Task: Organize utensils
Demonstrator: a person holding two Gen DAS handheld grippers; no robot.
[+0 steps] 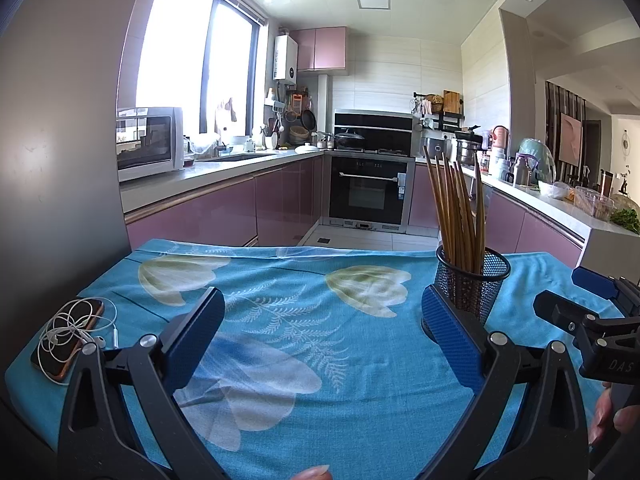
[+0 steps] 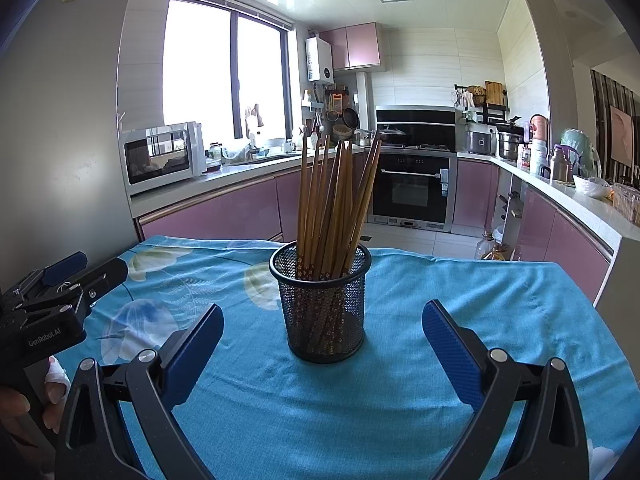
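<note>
Nearest, the right gripper (image 2: 322, 336) has its fingers (image 2: 192, 346) spread wide with nothing between them; it hovers low over the counter (image 2: 500, 320), aimed straight at the holder. The left gripper (image 1: 322, 332) is likewise wide open and empty, fingers (image 1: 452, 340) level above the blue flowered cloth, pointing at bare cloth with the holder just behind its right finger. Each gripper shows at the edge of the other's view, so they sit side by side, near but apart. A bit of the person's hand (image 1: 612, 420) shows at the lower right of the left view.

At the left counter edge lies a phone (image 1: 66, 344) with white earphones (image 1: 80, 326) coiled on top, well apart from the holder.

Further out stands the black mesh holder (image 2: 326, 312), upright on the cloth, centred ahead of the right gripper. The chopsticks (image 2: 334, 208) are all in it, tips fanned upward, leaning a little right.

Progress, as a judgement: no loose chopsticks show on the cloth, so the sorting looks finished or nearly so; what is left seems only pulling the grippers away. Neither gripper touches anything.

Beyond the counter is the kitchen, with pink cabinets, an oven (image 2: 414, 188) and a microwave (image 2: 160, 158).
</note>
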